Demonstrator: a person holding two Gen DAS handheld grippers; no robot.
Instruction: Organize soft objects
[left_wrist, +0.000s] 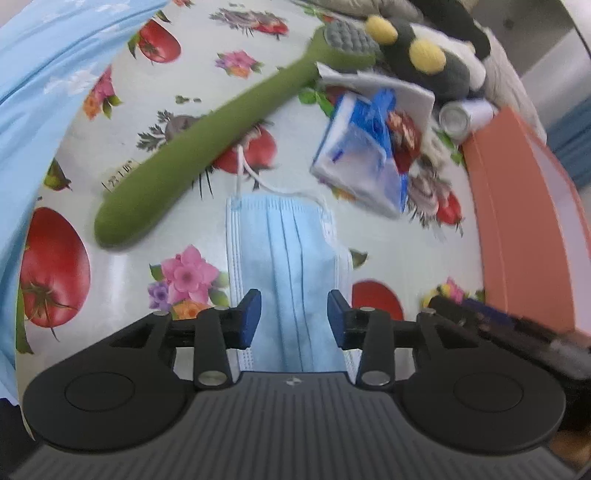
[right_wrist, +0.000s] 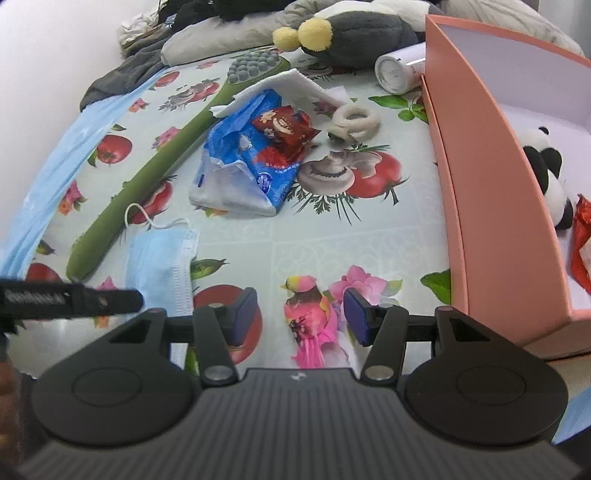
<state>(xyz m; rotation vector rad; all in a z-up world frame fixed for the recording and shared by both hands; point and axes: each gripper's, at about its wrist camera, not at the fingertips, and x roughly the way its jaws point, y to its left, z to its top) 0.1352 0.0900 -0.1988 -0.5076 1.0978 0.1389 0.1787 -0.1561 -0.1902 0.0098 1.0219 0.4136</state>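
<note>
The left gripper (left_wrist: 294, 317), jaws apart, is straddling the blue face mask (left_wrist: 288, 258) left of the pink box (right_wrist: 491, 206) to grasp it, while the right gripper (right_wrist: 300, 314) is hovering open and empty beside that box.

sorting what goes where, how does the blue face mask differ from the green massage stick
The face mask is pale blue, flat and pleated, with thin white ear loops; the massage stick is olive green, long and rounded, ending in a grey knobbly head.
The mask lies between the open fingers of the left claw; the stick lies beyond it, away from both claws.
The mask looks thin and limp; the stick looks thick.
Both lie on the patterned tablecloth, outside the pink box.
</note>
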